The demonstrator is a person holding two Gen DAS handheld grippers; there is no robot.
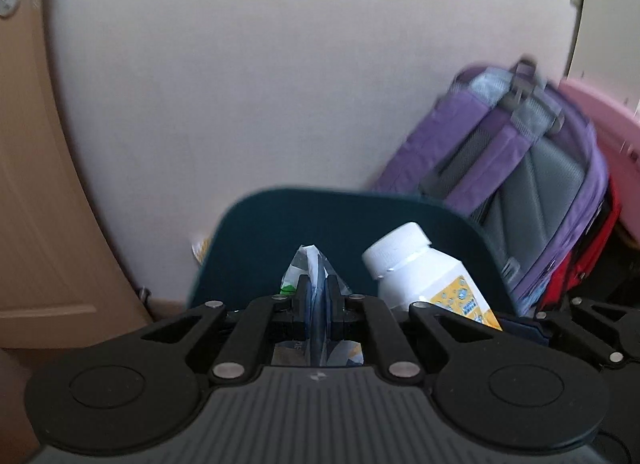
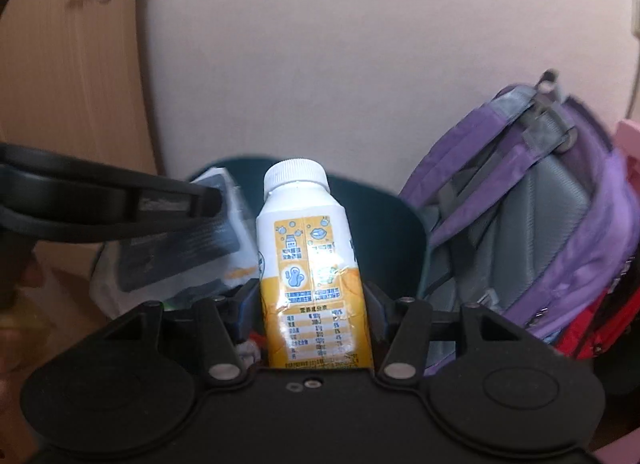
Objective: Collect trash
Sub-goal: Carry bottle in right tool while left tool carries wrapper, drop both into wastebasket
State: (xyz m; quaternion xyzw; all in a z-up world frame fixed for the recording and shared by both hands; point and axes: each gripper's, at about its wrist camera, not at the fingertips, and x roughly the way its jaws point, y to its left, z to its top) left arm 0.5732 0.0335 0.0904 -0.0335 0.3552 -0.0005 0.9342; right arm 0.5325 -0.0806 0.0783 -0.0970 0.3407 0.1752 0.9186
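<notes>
1. The left gripper [image 1: 318,296] has its jaws clenched on a crumpled plastic wrapper [image 1: 310,264].
2. The right gripper [image 2: 312,300] grasps a white-capped drink bottle [image 2: 308,248].
3. Both are held above a dark teal bin [image 1: 260,248], beside a purple backpack [image 2: 540,204].

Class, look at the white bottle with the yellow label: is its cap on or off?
On. The white cap sits on the neck of the bottle, which the right tongs hold.

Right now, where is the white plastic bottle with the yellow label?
The white plastic bottle with the yellow label stands upright between the right gripper's fingers, before the dark teal bin, left of the purple backpack.
</notes>
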